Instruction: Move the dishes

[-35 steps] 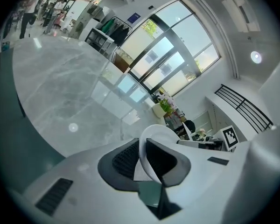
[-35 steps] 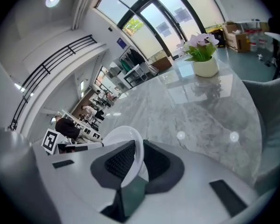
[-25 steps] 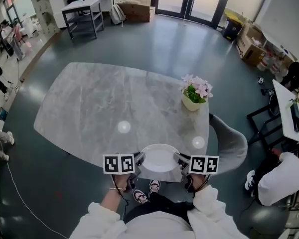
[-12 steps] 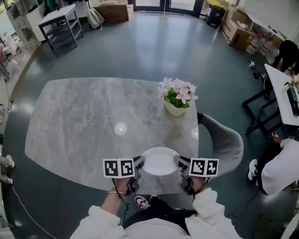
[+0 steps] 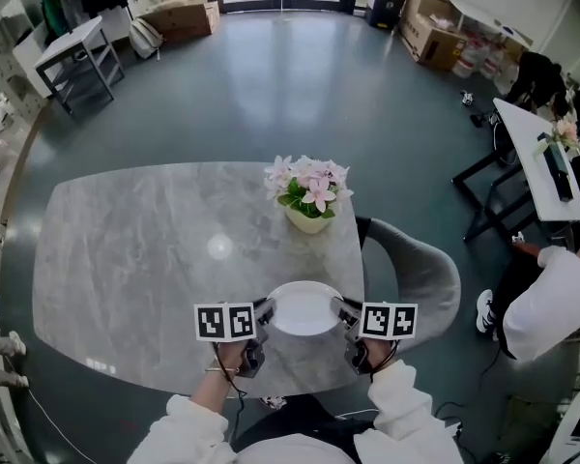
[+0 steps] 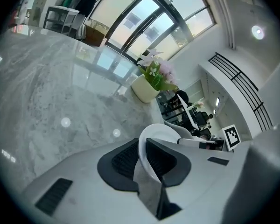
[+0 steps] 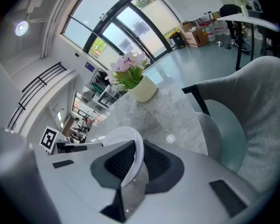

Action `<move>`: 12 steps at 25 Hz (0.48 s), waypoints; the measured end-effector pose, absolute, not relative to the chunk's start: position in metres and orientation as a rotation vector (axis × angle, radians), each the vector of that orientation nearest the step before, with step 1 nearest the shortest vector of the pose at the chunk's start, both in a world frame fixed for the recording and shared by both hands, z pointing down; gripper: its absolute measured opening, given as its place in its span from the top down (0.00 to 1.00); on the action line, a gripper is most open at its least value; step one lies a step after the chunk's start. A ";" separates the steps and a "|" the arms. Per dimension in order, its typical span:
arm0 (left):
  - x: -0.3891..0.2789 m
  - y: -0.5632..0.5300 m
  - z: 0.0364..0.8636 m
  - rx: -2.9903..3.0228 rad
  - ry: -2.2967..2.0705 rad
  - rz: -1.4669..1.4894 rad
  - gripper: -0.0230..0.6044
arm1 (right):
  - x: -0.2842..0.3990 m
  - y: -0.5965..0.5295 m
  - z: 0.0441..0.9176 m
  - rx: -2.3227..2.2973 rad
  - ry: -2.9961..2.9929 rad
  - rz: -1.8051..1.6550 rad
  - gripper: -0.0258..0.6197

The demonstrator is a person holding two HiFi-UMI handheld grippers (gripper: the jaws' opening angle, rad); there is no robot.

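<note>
Left tongs (image 5: 263, 314) and right tongs (image 5: 343, 313) clamp a white plate (image 5: 303, 309) over the marble worktop (image 5: 145, 249), near edge; flowers (image 5: 307, 193) farther, grey floor (image 5: 271, 85) around.

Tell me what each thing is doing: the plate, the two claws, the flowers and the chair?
White plate: gripped by its rim on two opposite sides, at the table's near edge.
Left claw: shut on the plate's rim.
Right claw: shut on the plate's rim.
Flower pot: upright on the table, pink flowers in it.
Grey chair: empty, beside the table.
</note>
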State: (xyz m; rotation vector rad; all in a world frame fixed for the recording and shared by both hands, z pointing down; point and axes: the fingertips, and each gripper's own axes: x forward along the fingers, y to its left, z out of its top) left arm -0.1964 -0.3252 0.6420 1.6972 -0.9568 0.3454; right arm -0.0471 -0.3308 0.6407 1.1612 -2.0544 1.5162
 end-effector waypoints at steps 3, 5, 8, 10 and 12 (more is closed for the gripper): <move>-0.189 -0.343 0.650 1.700 -0.951 0.361 0.89 | -0.040 -0.346 0.648 1.177 -2.049 1.522 0.79; -0.184 -0.353 0.656 1.696 -0.948 0.371 0.89 | -0.035 -0.354 0.654 1.185 -2.044 1.529 0.79; -0.179 -0.366 0.664 1.689 -0.947 0.380 0.89 | -0.029 -0.368 0.664 1.188 -2.041 1.531 0.79; -0.176 -0.375 0.670 1.690 -0.950 0.381 0.89 | -0.026 -0.377 0.669 1.192 -2.045 1.522 0.79; -0.172 -0.385 0.674 1.691 -0.954 0.379 0.89 | -0.023 -0.386 0.672 1.196 -2.049 1.512 0.79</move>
